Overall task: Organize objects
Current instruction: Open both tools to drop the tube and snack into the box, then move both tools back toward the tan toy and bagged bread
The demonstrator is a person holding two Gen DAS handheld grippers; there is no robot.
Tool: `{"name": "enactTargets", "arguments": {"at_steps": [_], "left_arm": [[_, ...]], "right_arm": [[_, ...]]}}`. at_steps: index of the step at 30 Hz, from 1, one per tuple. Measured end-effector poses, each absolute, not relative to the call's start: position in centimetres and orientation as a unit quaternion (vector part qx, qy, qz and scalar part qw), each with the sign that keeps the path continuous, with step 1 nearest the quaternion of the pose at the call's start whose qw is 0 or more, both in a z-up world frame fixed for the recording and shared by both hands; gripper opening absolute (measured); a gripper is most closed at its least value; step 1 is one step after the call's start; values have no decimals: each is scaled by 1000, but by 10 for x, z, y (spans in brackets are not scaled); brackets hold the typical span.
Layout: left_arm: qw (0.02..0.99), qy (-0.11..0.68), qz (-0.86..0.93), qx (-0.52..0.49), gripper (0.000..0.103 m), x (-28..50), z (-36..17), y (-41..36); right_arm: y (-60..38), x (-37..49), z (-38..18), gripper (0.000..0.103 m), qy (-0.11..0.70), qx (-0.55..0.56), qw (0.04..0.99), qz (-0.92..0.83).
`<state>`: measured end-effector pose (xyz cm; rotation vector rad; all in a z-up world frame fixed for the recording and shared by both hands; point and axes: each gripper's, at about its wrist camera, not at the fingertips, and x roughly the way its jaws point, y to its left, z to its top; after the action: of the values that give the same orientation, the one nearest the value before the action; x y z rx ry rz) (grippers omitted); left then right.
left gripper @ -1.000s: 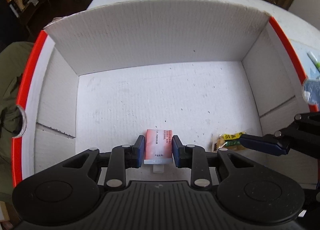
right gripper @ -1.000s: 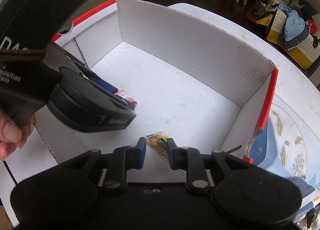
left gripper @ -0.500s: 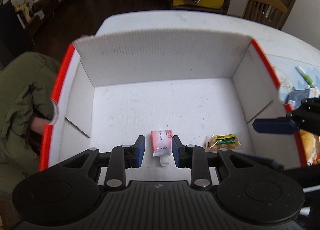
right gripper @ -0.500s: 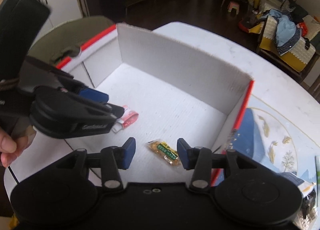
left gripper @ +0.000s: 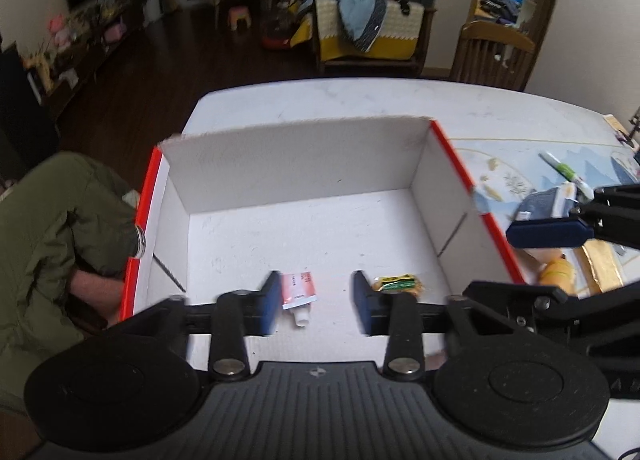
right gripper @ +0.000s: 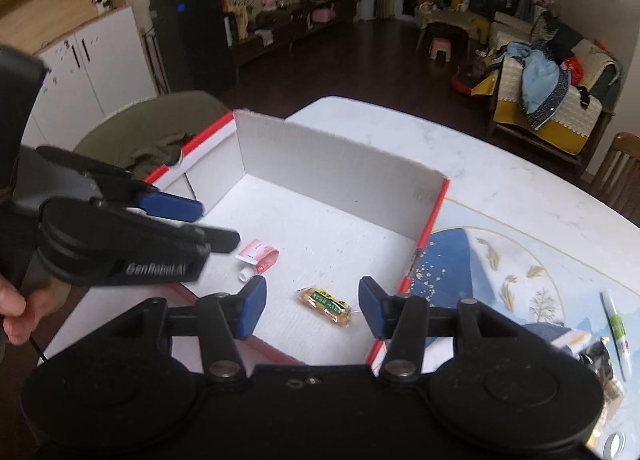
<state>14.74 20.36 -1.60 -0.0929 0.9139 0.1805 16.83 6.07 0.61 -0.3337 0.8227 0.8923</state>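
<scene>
The left tool [left gripper: 316, 302] hangs above the near edge of the open white corrugated-cardboard box with red outer sides [left gripper: 296, 163], its blue pads now spread apart and still opening with nothing pressed between them; a second ago those pads were clamped on the small pink-and-white squeeze tube with a white cap [left gripper: 298, 292], which now lies loose on the box floor close to the near wall, cap toward the camera. The right tool [right gripper: 312, 306] has likewise let go: its jaws, narrow around the small yellow-and-green wrapped snack [right gripper: 326, 306] a second ago, are parted and widening, and the packet lies flat on the box floor below the gap, touching neither pad, just right of the tube and near the box's right wall. Both tools have lifted away from the floor of the box since then, so more of the box and the room shows. The box sits at the left end of the white marble-look worktop [right gripper: 420, 147]. To the right of the box, on a blue-and-white patterned mat [right gripper: 500, 260], lie a white-and-green pen [right gripper: 616, 324] and other small packets. Beyond the box's left wall an olive-green jacket [left gripper: 52, 227] is draped.
</scene>
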Motion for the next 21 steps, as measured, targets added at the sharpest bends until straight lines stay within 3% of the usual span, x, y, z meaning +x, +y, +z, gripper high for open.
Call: {"name": "enactTargets", "arguments": {"at_steps": [1,4,11,14,21], "left_arm": [[897,433,86,-36,65,143,-13,199],[906,415,75,-14,66,131,-3,186],[916,398,55,-8,67,109,6,169],[920,390,51,-9,78,100,8,161],[921,388,32,-7,80,90,6,132]], "right_arm": [[56,165,9,55,382,-149,810,419],[40,155,15,62,372,-138,817,419],[7,136,24,66,356,-120,834,403],[-6,132,26,70,354,-111,840,395],[-42,127,23,79,351,-96,854,372]]}}
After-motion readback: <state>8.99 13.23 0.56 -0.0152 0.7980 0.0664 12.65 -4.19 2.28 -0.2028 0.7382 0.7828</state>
